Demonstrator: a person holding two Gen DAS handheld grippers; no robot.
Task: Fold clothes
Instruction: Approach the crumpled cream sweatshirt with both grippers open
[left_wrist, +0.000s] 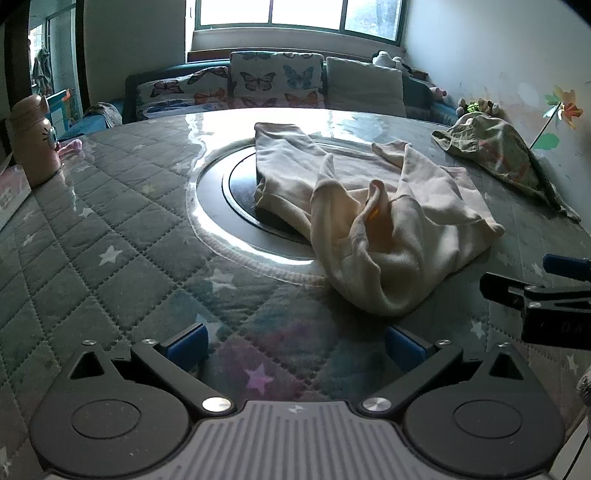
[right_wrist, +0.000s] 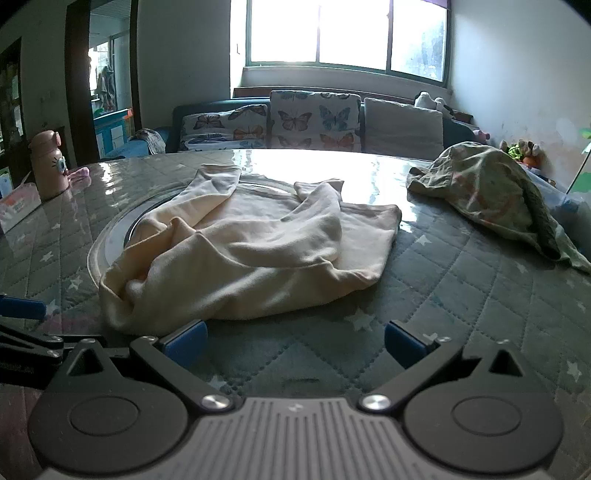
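A crumpled cream garment (left_wrist: 373, 206) lies on the quilted table, partly over the round glass turntable (left_wrist: 218, 199); in the right wrist view the same cream garment (right_wrist: 251, 251) sits just beyond my fingers. My left gripper (left_wrist: 295, 345) is open, low over the table, short of the garment's near edge, with nothing between its blue pads. My right gripper (right_wrist: 295, 341) is open too, its left pad almost at the garment's near hem. The right gripper (left_wrist: 546, 295) shows at the right edge of the left wrist view.
A patterned green garment (right_wrist: 495, 199) is heaped at the table's far right. A pink bottle (right_wrist: 48, 166) and a tissue box (right_wrist: 18, 206) stand at the left edge. A sofa with butterfly cushions (right_wrist: 314, 118) lies beyond the table, under a window.
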